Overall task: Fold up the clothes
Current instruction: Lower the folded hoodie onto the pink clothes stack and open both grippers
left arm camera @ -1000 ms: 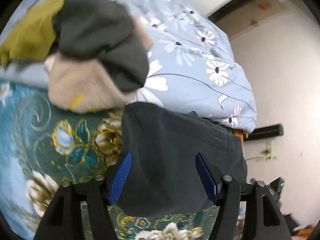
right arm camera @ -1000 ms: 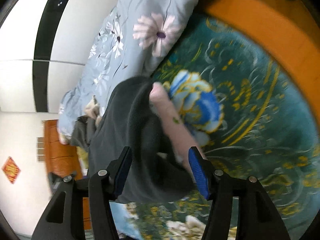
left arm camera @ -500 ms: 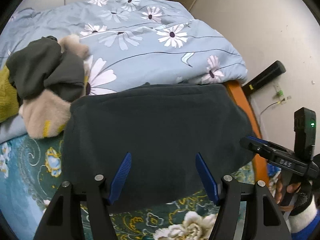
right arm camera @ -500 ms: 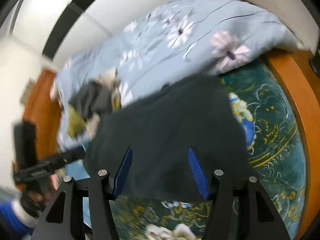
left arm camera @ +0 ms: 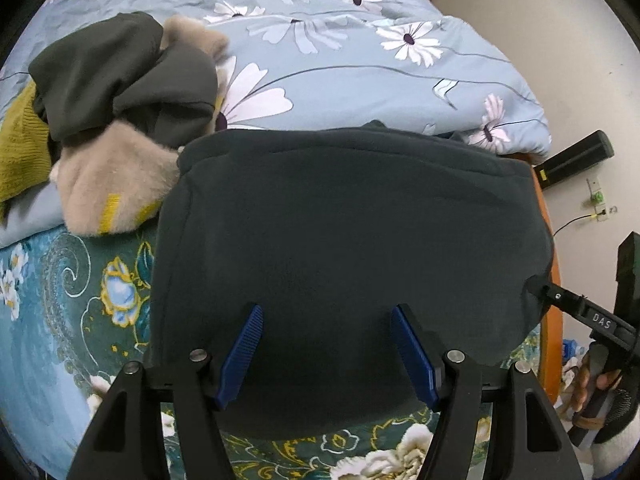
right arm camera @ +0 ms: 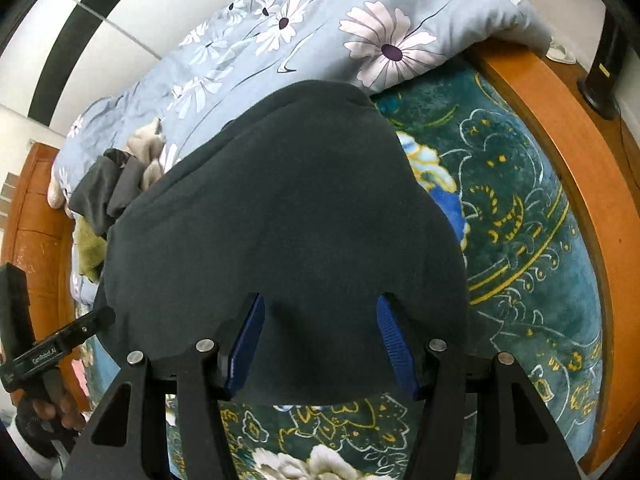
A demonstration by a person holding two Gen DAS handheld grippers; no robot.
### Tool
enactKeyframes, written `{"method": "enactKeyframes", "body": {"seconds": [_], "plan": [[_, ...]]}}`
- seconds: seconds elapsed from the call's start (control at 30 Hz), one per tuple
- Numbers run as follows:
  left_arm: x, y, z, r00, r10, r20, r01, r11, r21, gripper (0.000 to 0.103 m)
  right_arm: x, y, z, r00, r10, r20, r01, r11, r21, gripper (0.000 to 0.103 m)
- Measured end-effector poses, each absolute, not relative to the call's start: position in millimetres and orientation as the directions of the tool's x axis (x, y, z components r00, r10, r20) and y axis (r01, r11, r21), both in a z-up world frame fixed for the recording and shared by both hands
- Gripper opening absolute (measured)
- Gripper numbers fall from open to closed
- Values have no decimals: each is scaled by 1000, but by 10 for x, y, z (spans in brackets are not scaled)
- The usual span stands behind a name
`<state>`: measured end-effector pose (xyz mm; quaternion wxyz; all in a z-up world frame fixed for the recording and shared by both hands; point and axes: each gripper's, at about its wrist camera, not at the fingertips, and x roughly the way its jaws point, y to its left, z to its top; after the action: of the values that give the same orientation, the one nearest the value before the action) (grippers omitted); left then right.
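A dark charcoal garment point(left arm camera: 352, 248) lies folded into a flat rectangle on the bed, its far edge against the duvet. My left gripper point(left arm camera: 326, 316) is open above the garment's near edge, with nothing between its blue pads. My right gripper point(right arm camera: 320, 304) is also open, over the same dark garment point(right arm camera: 288, 208) near its front edge. In each wrist view the other gripper shows from the side, held by a hand: the right gripper point(left arm camera: 536, 286) at the garment's right edge, the left gripper point(right arm camera: 108, 315) at its left edge.
A heap of clothes point(left arm camera: 120, 76) in dark grey, beige fleece and mustard sits at the garment's far left. A blue daisy duvet point(left arm camera: 360, 48) is bunched behind. A teal floral blanket point(right arm camera: 520, 208) covers the bed inside an orange wooden frame point(right arm camera: 560, 128). A black bar point(left arm camera: 576, 156) leans at the wall.
The dark garment went from a bunched, half-turned state to a flat folded rectangle. Both cameras swung and drew back to face it squarely. Both grippers stayed open.
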<state>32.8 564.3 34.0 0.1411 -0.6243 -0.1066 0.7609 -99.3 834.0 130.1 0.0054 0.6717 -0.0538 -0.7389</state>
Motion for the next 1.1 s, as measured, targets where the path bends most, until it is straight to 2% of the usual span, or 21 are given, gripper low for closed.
{"method": "enactKeyframes", "body": {"seconds": [0.13,0.53,0.63,0.7,0.73,0.9,1.1], "plan": [[271,5632,285,-174,347,-921,-60,-938,-342,71,-1050,8299,1204,-80,-66,-995,-71,-995,72,67],[494,5461,549,-204,429,-880,-49,-902,-428,71,-860,8143,1443,-118,-44,-992,-33,-998,48,68],[614,5446,605,-215,451,-866,-53,-891,-451,78,-709,8073,1489,-117,-50,-992,-24,-998,53,69],[705,5416,640,-229,472,-852,-53,-880,-473,79,-597,8020,1497,-112,-52,-992,-12,-999,53,71],[752,5402,654,-236,471,-850,-52,-880,-472,79,-538,7987,1495,-111,-48,-993,0,-999,49,73],[920,5351,675,-253,413,-875,-45,-908,-416,80,-262,7812,1451,-119,-5,-993,62,-998,-2,74],[1088,5228,645,-246,400,-883,0,-911,-413,80,-36,7671,1458,-159,26,-987,86,-995,-40,75]]}}
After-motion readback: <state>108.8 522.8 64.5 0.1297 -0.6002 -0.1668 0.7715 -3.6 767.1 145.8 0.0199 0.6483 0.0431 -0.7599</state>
